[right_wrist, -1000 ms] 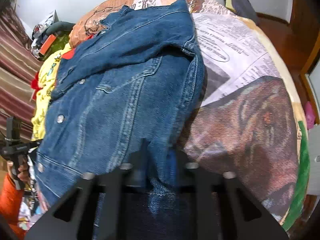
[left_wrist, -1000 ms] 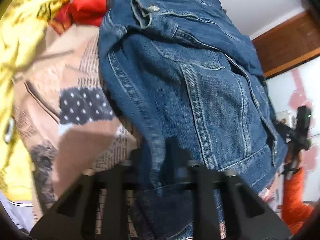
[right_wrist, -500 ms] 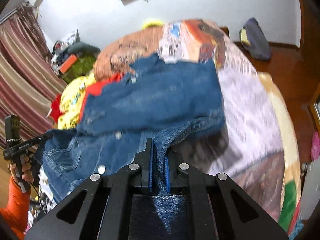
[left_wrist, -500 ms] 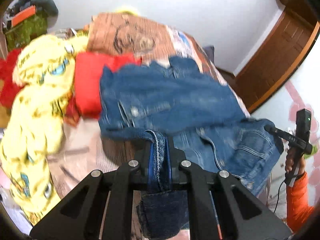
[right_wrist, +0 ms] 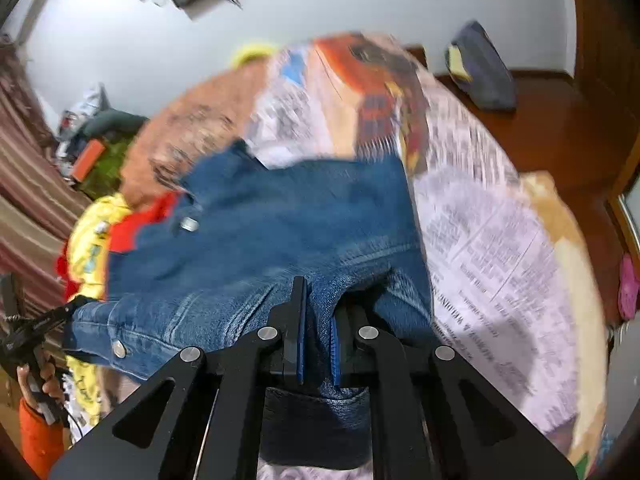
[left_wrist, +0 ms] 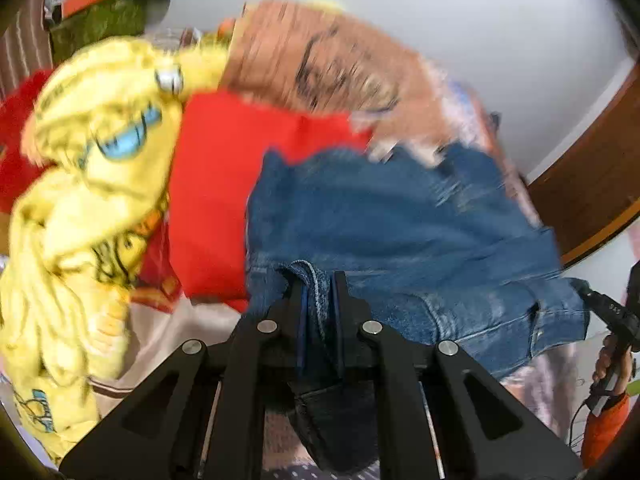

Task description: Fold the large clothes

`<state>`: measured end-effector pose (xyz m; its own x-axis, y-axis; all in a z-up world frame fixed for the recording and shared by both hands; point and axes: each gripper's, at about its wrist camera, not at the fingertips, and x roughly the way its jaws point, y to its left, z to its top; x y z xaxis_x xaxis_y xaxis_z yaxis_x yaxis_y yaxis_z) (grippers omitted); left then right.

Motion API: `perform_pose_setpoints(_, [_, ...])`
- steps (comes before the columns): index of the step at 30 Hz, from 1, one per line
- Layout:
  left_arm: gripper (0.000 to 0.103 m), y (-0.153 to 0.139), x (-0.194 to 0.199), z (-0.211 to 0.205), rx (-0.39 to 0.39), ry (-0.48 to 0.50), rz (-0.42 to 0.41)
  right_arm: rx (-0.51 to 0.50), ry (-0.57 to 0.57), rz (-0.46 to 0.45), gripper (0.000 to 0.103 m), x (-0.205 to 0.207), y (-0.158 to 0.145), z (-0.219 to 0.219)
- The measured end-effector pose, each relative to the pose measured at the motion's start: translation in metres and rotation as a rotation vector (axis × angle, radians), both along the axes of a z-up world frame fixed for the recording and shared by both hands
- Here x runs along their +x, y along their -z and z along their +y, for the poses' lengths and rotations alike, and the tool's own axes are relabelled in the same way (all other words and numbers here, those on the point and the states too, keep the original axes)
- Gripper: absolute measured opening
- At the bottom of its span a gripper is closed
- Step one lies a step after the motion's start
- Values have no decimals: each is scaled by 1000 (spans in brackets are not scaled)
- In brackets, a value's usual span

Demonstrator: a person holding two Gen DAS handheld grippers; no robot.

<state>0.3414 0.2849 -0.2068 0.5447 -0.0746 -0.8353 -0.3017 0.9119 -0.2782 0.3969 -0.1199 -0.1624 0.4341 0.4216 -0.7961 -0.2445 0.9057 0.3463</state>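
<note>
A blue denim jacket (left_wrist: 400, 224) lies across the printed bedspread (right_wrist: 492, 248); it also shows in the right wrist view (right_wrist: 272, 232). My left gripper (left_wrist: 318, 280) is shut on a fold of the jacket's edge. My right gripper (right_wrist: 318, 292) is shut on another bunched part of the same jacket. Denim hangs down between each pair of fingers. The far half of the jacket lies flat on the bed, the near half is doubled over it. Both views are motion-blurred.
A yellow printed garment (left_wrist: 92, 184) and a red garment (left_wrist: 224, 184) lie on the bed to the left of the jacket. A person in an orange sleeve (left_wrist: 604, 432) stands at the bed's edge. A wooden door (left_wrist: 592, 184) is at right.
Both grippers have lifted and carried the jacket's lower edge forward over its upper part. The views have swung up from the hanging denim to the bed and the far wall.
</note>
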Motion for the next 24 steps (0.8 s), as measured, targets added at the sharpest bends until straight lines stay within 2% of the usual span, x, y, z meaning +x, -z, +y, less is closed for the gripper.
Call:
perform_pose_setpoints(2, [12,24,7,-1,7,19,54,-17,0,30,9,3,19,2])
perform_pose_setpoints(4, [14,35,10,1,-4,30,78,0,2,33,12,2,21,-2])
perform_pose_setpoints(7, [14,30,10,0,5,53,82,-3,-14,45,18,0,14,-6])
perform_pose_setpoints(8, [17,26,9,0,9,60,84,-18,-14,49,25,-1,9,-7])
perform_pose_setpoints(10, [26,13,3,-1,11,72,74,-39,-24,50,31,-4,1,-8])
perform_pose_setpoints(12, [39,0,-7,0,8,75,37,-44,-40,38,35,-10,-7,-9])
perform_pose_setpoints(15, [42,-16,-25,0,-18,77,-2,-43,-58,10,43,-24,-14,-10])
perform_pose_setpoints(17, [42,-19,-35,-1,-29,84,-2,-39,-70,5,44,-33,-15,-11])
perform_pose_setpoints(21, [42,-8,-42,-9,-73,109,29,-37,-74,17,44,-41,-8,-11])
perform_pose_setpoints(24, [42,6,-39,-13,-65,91,59,-12,-68,69,44,-40,6,-11])
